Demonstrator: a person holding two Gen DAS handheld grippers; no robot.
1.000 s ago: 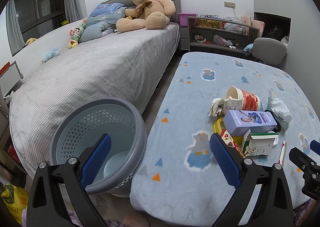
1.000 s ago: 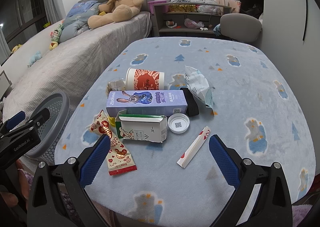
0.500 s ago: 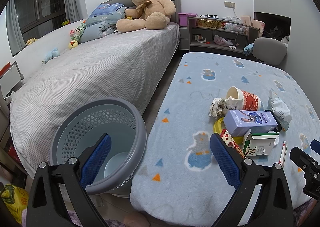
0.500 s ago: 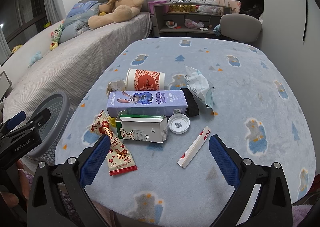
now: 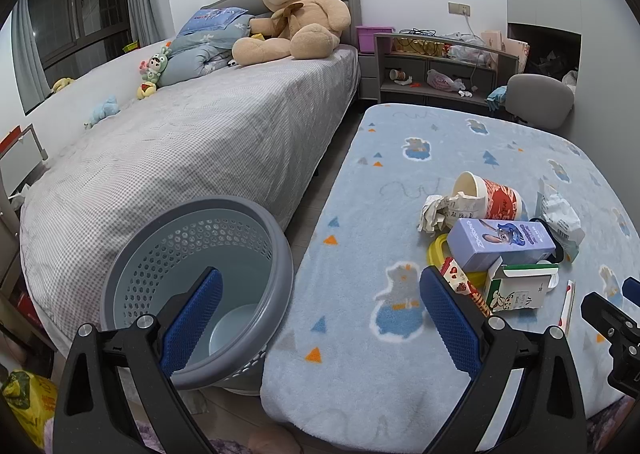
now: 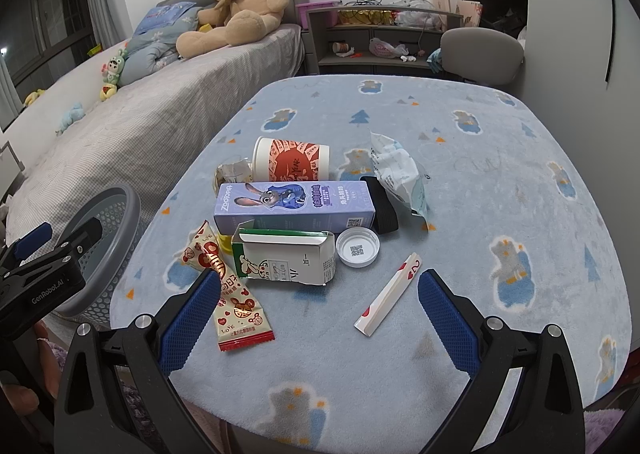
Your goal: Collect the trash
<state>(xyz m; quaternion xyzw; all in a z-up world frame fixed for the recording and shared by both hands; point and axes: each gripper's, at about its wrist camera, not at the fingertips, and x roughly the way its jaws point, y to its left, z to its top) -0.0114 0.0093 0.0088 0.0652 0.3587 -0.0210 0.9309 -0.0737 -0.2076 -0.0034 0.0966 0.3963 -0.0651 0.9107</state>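
Observation:
Trash lies in a heap on the blue blanket-covered table (image 6: 500,182): a red paper cup (image 6: 292,165) on its side, a purple box (image 6: 294,203), a green-and-white carton (image 6: 286,259), a white lid (image 6: 357,249), a red-and-gold wrapper (image 6: 224,290), a chopstick sleeve (image 6: 390,294) and a crumpled white bag (image 6: 396,170). My right gripper (image 6: 316,314) hovers open just in front of the carton and the sleeve. My left gripper (image 5: 318,320) is open over the gap between the grey perforated bin (image 5: 192,254) and the table edge. The same cup (image 5: 490,200) and box (image 5: 500,244) show at right there.
A bed (image 5: 192,142) with a large teddy bear (image 5: 296,14) runs along the left. A shelf unit (image 6: 380,38) and a grey chair (image 6: 482,50) stand behind the table. A yellow bag (image 5: 28,406) lies on the floor at lower left.

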